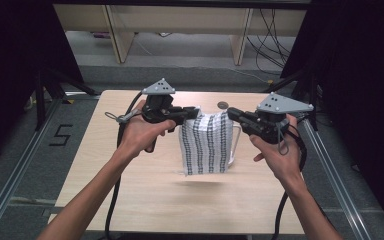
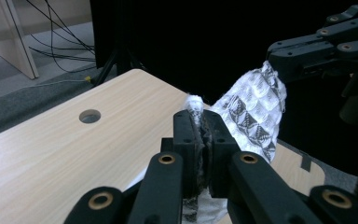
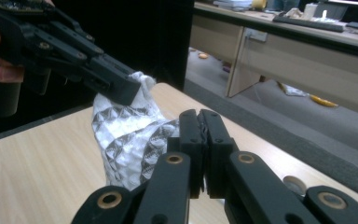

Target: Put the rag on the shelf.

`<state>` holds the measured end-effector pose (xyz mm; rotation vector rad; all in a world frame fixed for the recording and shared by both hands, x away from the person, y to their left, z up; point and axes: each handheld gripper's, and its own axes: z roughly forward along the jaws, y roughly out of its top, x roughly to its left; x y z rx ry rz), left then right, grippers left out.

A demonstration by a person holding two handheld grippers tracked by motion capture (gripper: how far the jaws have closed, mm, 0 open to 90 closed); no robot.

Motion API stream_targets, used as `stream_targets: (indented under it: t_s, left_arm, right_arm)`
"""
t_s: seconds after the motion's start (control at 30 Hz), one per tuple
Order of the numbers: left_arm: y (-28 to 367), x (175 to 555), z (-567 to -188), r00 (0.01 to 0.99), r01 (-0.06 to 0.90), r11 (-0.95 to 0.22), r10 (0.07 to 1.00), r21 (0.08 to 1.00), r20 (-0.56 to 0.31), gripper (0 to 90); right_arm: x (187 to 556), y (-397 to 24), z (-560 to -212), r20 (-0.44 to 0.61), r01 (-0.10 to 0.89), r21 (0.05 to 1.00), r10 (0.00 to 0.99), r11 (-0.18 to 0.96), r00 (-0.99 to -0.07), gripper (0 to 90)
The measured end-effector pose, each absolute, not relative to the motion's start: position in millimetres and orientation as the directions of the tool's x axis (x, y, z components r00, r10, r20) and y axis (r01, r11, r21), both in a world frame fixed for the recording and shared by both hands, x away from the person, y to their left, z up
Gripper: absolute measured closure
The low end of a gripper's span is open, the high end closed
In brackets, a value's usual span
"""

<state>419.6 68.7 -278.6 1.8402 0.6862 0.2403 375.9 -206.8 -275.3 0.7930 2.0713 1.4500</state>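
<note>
The left tool is clenched on one top corner of a patterned cloth, and in the left gripper view a tuft of fabric pokes up between its closed jaws. The right tool is clenched on the opposite top corner; in the right gripper view its jaws are pressed together with the cloth bunched just beside and below them. Between the two tools the cloth hangs in the air above the middle of the worktop. Its lower edge seems to be just clear of the wood, judging by the faint shadow underneath.

The likeliest trouble is a corner slipping free, since each tool seems to hold only a small pinch of fabric; a quick pull apart or a jerk upward could drag it out and let that side drop. Bringing the tools closer would make the top edge sag and the cloth crumple.

The cloth's long axis runs vertically, top edge between the tools and free edge pointing down at the worktop, with its dark stripes running the same way.
</note>
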Motion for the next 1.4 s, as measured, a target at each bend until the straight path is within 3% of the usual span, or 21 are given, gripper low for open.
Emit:
stream_targets:
  t_s: [0.47,0.73,1.4]
  left_arm:
    - [46,455,-251,0.779,0.337,-0.140,0.596,0.931,-0.193,85.1]
    - [35,482,-254,0.743,0.365,-0.078,0.625,0.928,-0.240,84.9]
    - [31,534,-309,0.671,0.424,-0.030,0.682,0.905,-0.291,82.4]
  right_arm:
    - [408,-222,-248,-0.064,0.162,0.961,0.749,0.224,-0.660,89.0]
    - [439,-222,-245,-0.073,0.176,0.957,0.775,0.232,-0.628,89.0]
    - [510,-217,-299,-0.004,0.330,0.918,0.836,0.221,-0.549,88.7]
